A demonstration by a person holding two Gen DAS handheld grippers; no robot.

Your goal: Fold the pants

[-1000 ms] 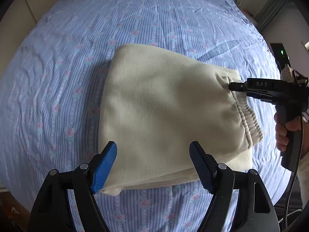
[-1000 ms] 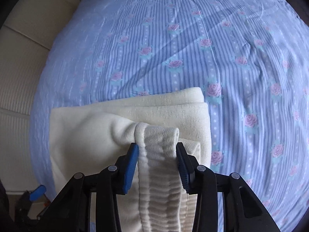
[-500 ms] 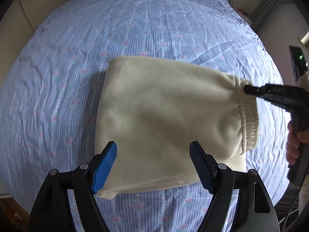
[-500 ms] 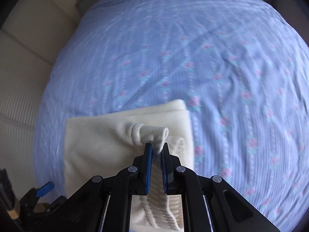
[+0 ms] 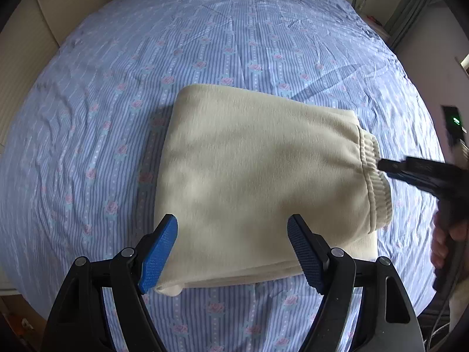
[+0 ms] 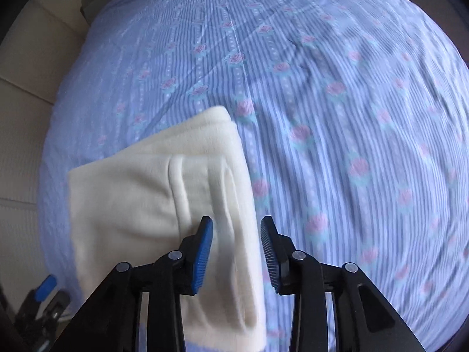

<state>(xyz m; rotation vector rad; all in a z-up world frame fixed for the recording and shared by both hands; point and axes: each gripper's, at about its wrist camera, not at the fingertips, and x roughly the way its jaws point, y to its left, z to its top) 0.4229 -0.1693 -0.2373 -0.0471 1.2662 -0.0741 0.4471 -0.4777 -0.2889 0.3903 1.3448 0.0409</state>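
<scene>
The cream pants (image 5: 249, 176) lie folded in a thick rectangle on the bed, with the ribbed waistband (image 5: 378, 187) at the right end. My left gripper (image 5: 231, 226) hovers open over the near edge of the pile, touching nothing. My right gripper (image 6: 236, 228) is just above the waistband end of the pants (image 6: 132, 205). Its jaws are opening, and the cloth lies below them, not pinched. In the left wrist view the right gripper (image 5: 384, 165) shows as a black tip beside the waistband, held by a hand (image 5: 439, 246).
A blue striped sheet with pink roses (image 5: 234, 44) covers the bed on all sides of the pile. A beige padded headboard (image 6: 23, 117) borders the bed. A dark device with a green light (image 5: 454, 123) sits at the right edge.
Half a second ago the right gripper was pinched on the waistband; it has let go, its jaws stand apart, and it has shifted sideways off the band. The left gripper has stayed put.
</scene>
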